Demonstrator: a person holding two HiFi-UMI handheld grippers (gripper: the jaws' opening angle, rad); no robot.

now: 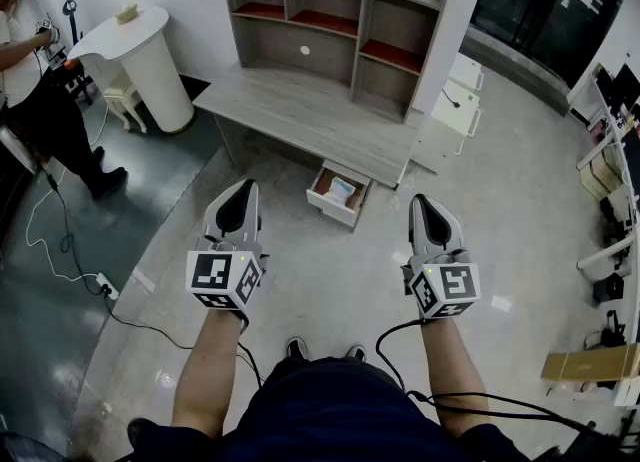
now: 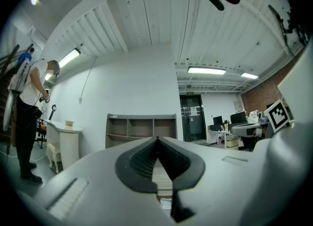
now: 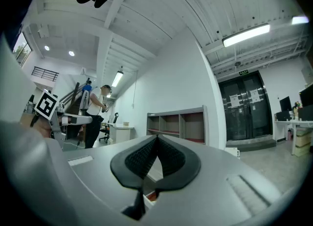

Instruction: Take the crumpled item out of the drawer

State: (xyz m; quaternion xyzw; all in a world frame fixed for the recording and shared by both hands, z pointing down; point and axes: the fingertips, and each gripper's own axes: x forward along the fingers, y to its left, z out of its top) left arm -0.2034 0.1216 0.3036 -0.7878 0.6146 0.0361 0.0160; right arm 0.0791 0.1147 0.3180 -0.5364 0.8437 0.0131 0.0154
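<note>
Far left, a person in a white top and dark trousers stands by a white round-ended counter. A cable trails over the dark floor to a power strip.

My left gripper is held out over the pale floor, its marker cube nearest my forearm. The left gripper view shows its fingers pressed together at the tips with nothing between them.

Ahead of me, between my two grippers and well apart from both, the drawer stands pulled out from under the right part of the grey wooden desk. The desk carries an open shelf unit against the white wall. The crumpled item, pale with a bluish tint, lies inside that open drawer, untouched. In the left gripper view a sliver of the drawer shows through the gap below my closed tips.

My right gripper hangs level with the left, also clear of the drawer. By the right gripper view, its fingers are likewise clenched tip to tip on nothing.

To the right of the desk a low white cabinet sits by the wall, with dark glazed doors beyond it. At far right, monitors line the edge of the room and a flat cardboard box shows lower down.
</note>
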